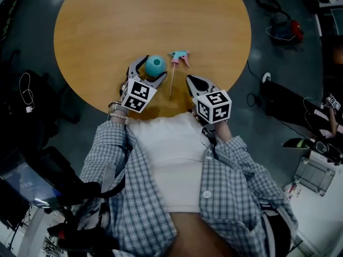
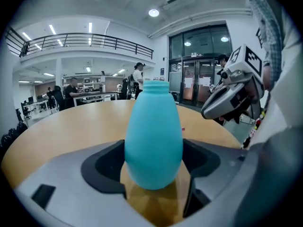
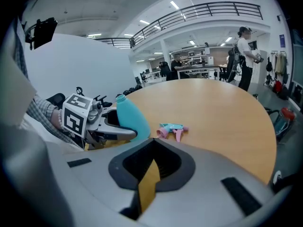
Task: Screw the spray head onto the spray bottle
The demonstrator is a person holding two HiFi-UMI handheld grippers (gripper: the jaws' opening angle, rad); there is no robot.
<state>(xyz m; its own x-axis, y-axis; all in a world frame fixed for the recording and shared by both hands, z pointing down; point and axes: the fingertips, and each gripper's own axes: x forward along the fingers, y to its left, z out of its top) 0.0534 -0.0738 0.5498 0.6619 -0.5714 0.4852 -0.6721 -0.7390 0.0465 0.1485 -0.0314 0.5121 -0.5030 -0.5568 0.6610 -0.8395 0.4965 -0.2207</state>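
While the teal spray bottle (image 2: 154, 136) stands upright on the round wooden table (image 1: 150, 15), the left gripper (image 1: 154, 68) has its fingers (image 2: 99, 169) spread wide to either side of the bottle's lower body. The left gripper view shows the bottle set deep between them, its open threaded neck uppermost and bare. The pads lie close against the flanks, but no firm pinch is evident, so this is recorded as a bracket round the bottle rather than a grip.

The right gripper (image 1: 190, 80) has its fingers (image 3: 189, 160) pressed together with nothing between them; only a sliver of table shows through the seam. It hangs low over the near rim of the table, just beside the left gripper.

The pink and teal spray head (image 1: 179, 57) lies on its side on the table, ahead of the right fingertips and just to the outer side of the left fingers, touching neither. Its thin dip tube (image 1: 172, 82) trails back toward the person and runs between the two grippers.

Assessment: the work stands at its opening step, securing the bottle; the head is not yet lifted and no thread is engaged. The next move calls for the left fingers to close firmly on the bottle body to hold it against turning. The right fingers must then part, take the spray head by its collar, and feed the tube down the neck before any twisting

Risk noted: the tapered, smooth bottle may slip or tip under a loose hold
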